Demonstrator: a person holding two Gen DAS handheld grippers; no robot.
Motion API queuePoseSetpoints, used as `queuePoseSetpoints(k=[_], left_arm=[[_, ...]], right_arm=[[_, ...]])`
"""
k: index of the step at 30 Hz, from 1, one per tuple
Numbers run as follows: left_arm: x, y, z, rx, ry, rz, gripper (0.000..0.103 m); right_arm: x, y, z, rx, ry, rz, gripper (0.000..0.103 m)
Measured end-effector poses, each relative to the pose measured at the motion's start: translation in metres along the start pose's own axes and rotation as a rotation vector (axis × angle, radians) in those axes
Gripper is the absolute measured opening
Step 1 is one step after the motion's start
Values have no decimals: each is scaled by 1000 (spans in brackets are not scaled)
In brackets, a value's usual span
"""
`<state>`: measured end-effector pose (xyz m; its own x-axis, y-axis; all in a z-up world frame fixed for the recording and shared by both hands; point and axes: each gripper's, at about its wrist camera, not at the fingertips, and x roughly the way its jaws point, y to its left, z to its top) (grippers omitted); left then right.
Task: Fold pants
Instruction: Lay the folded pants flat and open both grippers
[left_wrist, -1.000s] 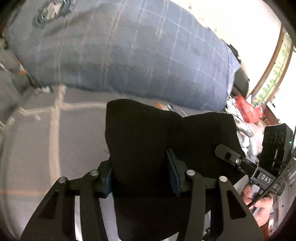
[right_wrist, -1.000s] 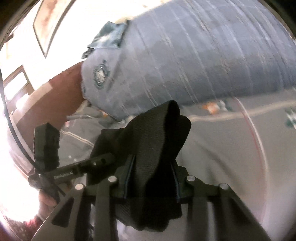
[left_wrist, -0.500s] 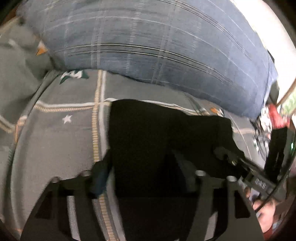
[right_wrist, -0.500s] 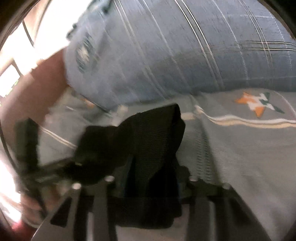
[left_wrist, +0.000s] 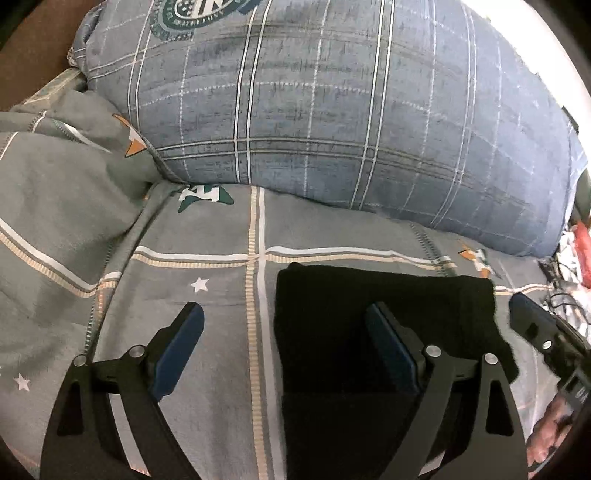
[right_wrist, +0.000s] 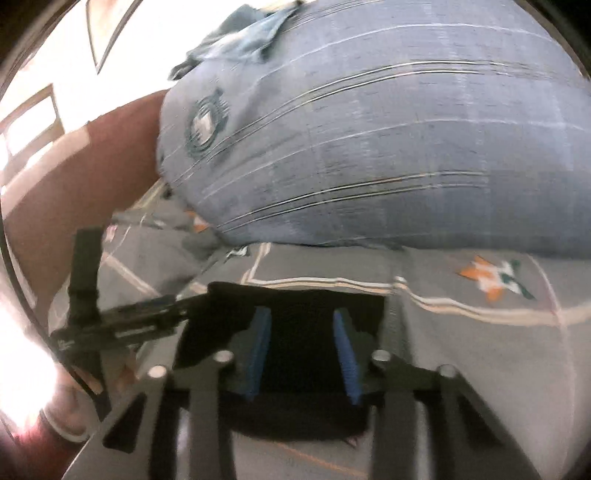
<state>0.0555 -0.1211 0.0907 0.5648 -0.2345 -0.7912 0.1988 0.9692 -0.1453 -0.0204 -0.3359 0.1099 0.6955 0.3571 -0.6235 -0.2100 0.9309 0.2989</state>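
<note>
The black pants (left_wrist: 384, 295) lie folded flat on the grey bedsheet (left_wrist: 207, 269), in front of the big pillow. My left gripper (left_wrist: 284, 314) is open wide; its right finger rests over the pants' left part and its left finger is over bare sheet. In the right wrist view the pants (right_wrist: 299, 299) lie under my right gripper (right_wrist: 301, 325), which is open with its blue pads apart above the cloth. The right gripper's tip also shows in the left wrist view (left_wrist: 532, 325), and the left gripper shows in the right wrist view (right_wrist: 122, 321).
A large blue plaid pillow (left_wrist: 351, 122) lies just beyond the pants. A rumpled grey blanket (left_wrist: 55, 184) is heaped at the left. Clutter and cables (left_wrist: 569, 258) sit at the far right. A brown headboard (right_wrist: 74, 177) is at the left.
Both grippers held the pants raised and bunched; they moved down towards the pillow, laid the pants flat on the sheet and opened, letting go.
</note>
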Motion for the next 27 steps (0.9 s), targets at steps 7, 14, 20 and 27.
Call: queuePoseSetpoints(k=[7, 14, 20, 27], left_arm=[[18, 0, 3, 9, 8, -10, 91], [24, -6, 5, 21, 8, -7, 91], [8, -5, 2, 27, -8, 13, 91], [-11, -7, -11, 42, -10, 42, 91]], right_arm=[[39, -10, -24, -12, 45, -50, 28], [44, -20, -28, 8, 29, -10, 29], [14, -9, -32, 11, 22, -11, 36], [1, -6, -58, 11, 29, -63, 38]])
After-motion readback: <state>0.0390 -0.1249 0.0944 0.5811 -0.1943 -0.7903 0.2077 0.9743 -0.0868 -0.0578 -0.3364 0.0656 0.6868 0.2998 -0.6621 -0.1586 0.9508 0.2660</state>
